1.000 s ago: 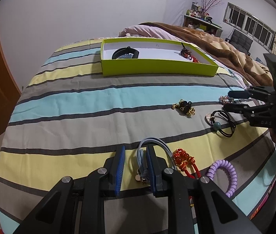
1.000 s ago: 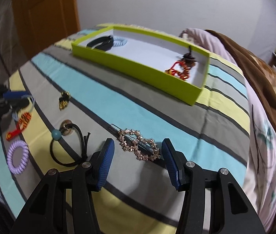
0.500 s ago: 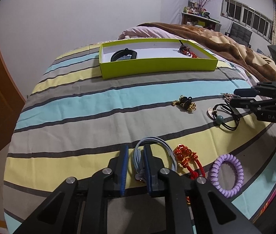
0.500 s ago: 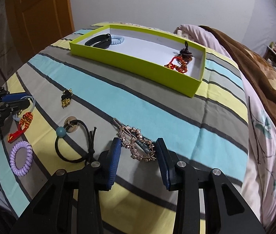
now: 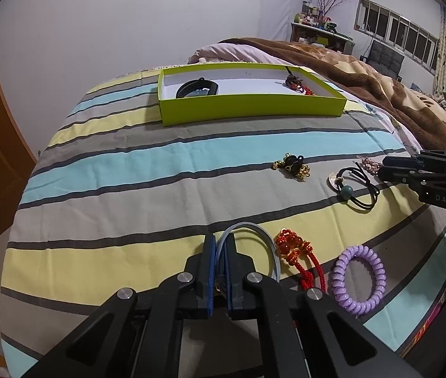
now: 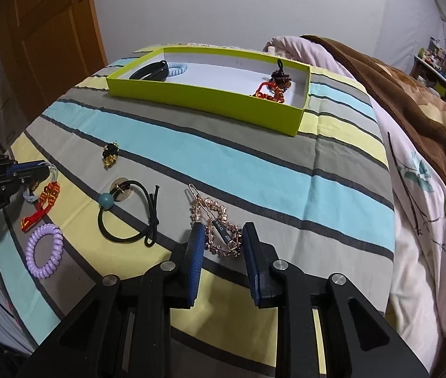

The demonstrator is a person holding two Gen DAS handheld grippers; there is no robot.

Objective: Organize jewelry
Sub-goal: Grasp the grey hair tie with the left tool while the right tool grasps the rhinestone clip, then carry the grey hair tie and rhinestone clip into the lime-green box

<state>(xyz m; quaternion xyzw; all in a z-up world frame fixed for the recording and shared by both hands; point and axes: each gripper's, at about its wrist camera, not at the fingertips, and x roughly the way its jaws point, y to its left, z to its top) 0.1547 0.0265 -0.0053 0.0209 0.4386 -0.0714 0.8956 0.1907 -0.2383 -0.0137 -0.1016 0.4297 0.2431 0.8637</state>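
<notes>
My left gripper (image 5: 220, 245) is shut on a grey-blue corded bracelet (image 5: 254, 236) lying on the striped bedspread. My right gripper (image 6: 223, 236) is open, its pads either side of a gold rhinestone hair clip (image 6: 220, 230) on the bed. A lime-green box (image 5: 248, 107) at the far side holds a black band (image 5: 196, 88), a pale blue coil tie (image 6: 177, 69) and a red-and-black charm (image 6: 275, 86).
Loose on the bedspread: a red knotted charm (image 5: 298, 252), a purple coil hair tie (image 5: 360, 278), a black elastic with a teal bead (image 5: 353, 190), a black-and-gold charm (image 5: 292, 165). A brown blanket (image 5: 380, 88) lies right; an orange door (image 6: 43, 31) stands left.
My left jaws have closed onto the grey-blue bracelet. My right jaws have narrowed around the hair clip and moved closer to it.
</notes>
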